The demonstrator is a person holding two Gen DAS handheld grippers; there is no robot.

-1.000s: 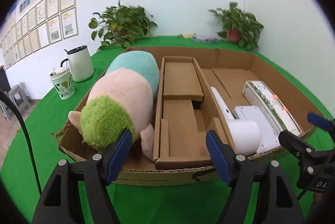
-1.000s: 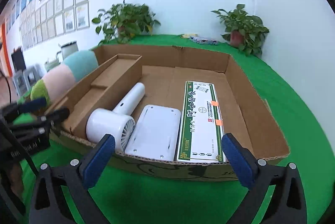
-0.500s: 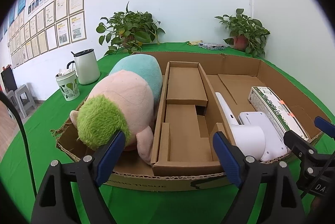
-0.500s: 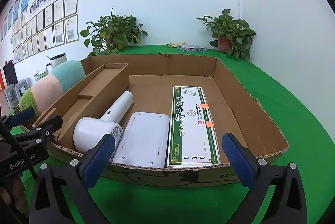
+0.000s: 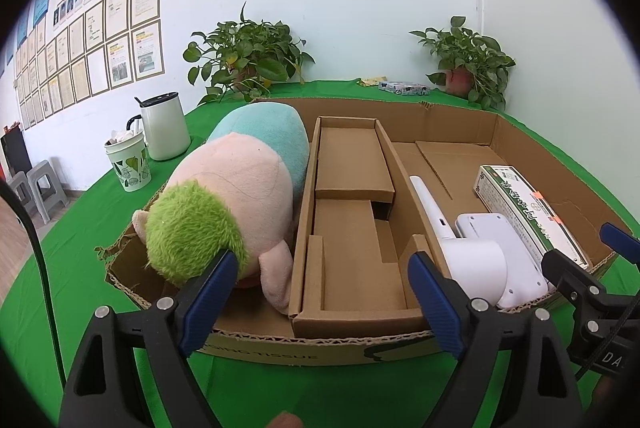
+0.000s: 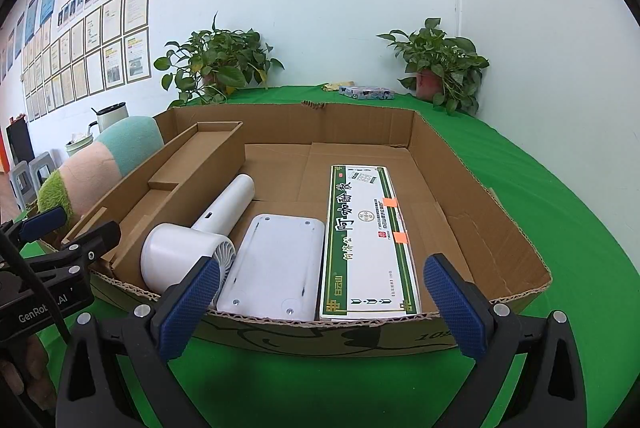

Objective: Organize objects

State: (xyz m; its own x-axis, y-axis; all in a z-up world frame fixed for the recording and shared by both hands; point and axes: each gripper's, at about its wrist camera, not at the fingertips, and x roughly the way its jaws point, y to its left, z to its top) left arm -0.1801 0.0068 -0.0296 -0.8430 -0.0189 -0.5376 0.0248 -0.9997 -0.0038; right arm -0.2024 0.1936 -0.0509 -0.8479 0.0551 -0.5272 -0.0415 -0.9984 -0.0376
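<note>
Inside cardboard tray (image 6: 472, 164): plush toy (image 5: 236, 188), left bay, soft, light; fan (image 6: 192, 248), rigid, likely grasped by handle; boxed carton (image 6: 366, 240), stiff. Left gripper (image 5: 324, 292), right gripper (image 6: 316, 300): spread, empty.

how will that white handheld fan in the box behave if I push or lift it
The white fan lies on its side, and its round head and cylindrical handle suggest it may roll if nudged. It looks like rigid plastic, probably light. Smooth surfaces could slip in the tongs; the flat white device lies close alongside.
</note>
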